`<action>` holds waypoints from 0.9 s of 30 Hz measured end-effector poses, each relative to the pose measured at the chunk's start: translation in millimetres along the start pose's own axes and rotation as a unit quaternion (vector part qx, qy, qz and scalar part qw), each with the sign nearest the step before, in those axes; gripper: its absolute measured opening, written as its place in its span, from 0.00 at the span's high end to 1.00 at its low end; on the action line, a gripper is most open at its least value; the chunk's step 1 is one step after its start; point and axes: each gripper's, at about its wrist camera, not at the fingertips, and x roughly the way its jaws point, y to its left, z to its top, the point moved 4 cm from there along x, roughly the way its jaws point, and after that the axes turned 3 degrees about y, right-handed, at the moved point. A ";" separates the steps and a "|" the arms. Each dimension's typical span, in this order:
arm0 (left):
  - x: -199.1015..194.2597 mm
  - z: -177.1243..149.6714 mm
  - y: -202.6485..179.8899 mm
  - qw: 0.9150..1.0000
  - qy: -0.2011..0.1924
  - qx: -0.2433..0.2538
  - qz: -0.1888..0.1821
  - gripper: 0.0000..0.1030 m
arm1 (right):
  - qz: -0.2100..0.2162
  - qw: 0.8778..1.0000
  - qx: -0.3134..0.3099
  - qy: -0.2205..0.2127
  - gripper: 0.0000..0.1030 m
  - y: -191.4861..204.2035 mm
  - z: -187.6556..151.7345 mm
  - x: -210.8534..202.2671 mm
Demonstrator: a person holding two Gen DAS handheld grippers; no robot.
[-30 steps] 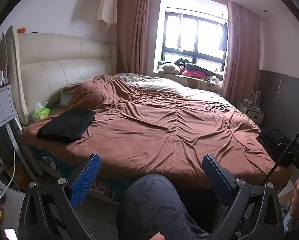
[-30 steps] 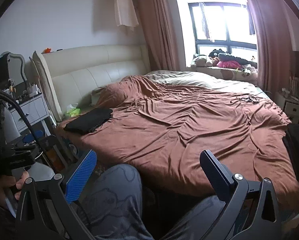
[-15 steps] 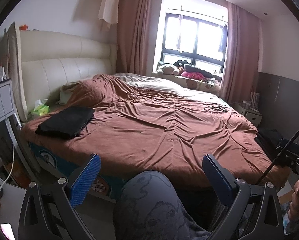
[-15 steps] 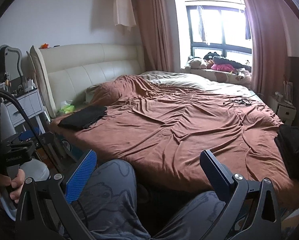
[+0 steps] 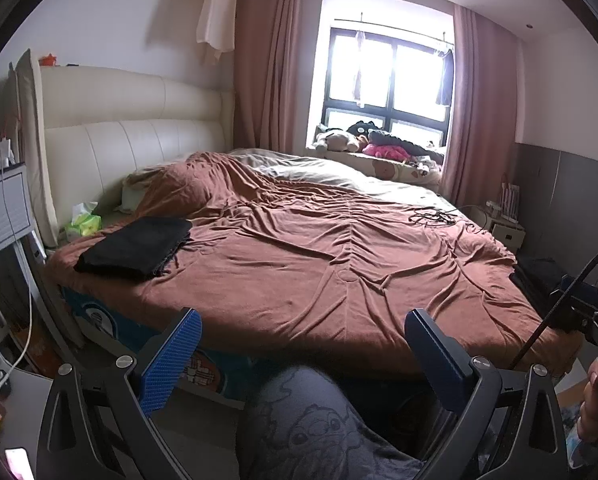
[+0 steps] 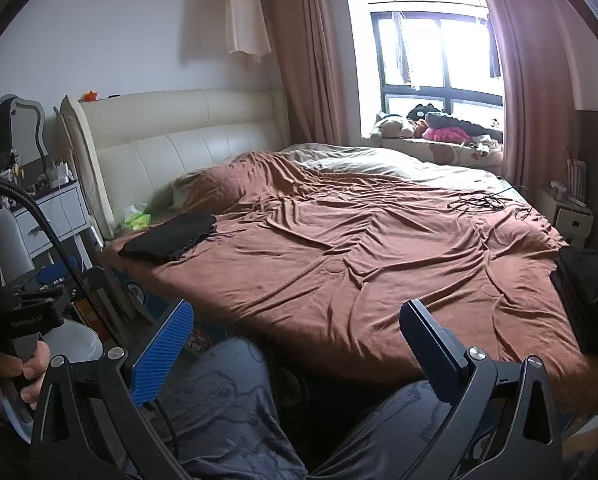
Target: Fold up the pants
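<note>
bedroom, brown bed (image 6: 339, 264). both claws, left claw (image 5: 303, 344) and right claw (image 6: 297, 334), gape wide, empty. dark pants pile (image 6: 589, 292) at right edge: soft, light, floppy; pinch waistband.

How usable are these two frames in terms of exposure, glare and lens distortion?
Left wrist view: the bright window is blown out, corners vignetted black, and the cream padded headboard bows from fisheye. Right wrist view: the same window glares, while the folded black garment on the brown bedspread stays sharp but featureless.
</note>
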 end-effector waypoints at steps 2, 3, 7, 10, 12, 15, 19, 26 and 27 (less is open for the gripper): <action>-0.2 0.5 0.0 1.000 0.000 0.001 0.002 0.01 | 0.001 1.000 -0.001 -0.003 0.00 0.6 0.2 -0.1; 0.0 1.3 0.1 1.000 0.001 0.003 0.002 0.01 | 0.002 1.000 0.000 -0.005 0.00 0.4 1.0 0.2; 0.1 2.2 0.3 1.000 0.001 0.003 0.002 0.01 | 0.005 1.000 0.004 -0.006 0.00 -0.2 -0.1 1.6; 0.1 2.3 0.4 1.000 0.002 0.001 0.003 0.01 | 0.005 1.000 0.005 -0.004 0.00 -0.2 -1.9 3.7; 0.4 3.4 1.6 1.000 0.002 0.001 0.003 0.01 | 0.006 1.000 0.005 -0.002 0.00 1.6 -3.1 4.4; 0.2 4.1 2.1 1.000 0.003 0.001 0.003 0.01 | 0.007 1.000 0.005 -0.002 0.00 2.2 -2.7 4.2; -0.4 4.6 2.4 1.000 0.001 0.002 0.005 0.01 | 0.007 1.000 0.006 -0.002 0.00 2.5 -0.6 3.6; -3.9 8.2 13.2 1.000 -0.006 -0.002 0.009 0.01 | 0.008 1.000 0.004 -0.005 0.00 4.0 -0.7 1.8; -4.3 8.3 13.9 1.000 -0.006 -0.002 0.009 0.01 | 0.008 1.000 0.004 -0.005 0.00 4.2 -0.4 1.6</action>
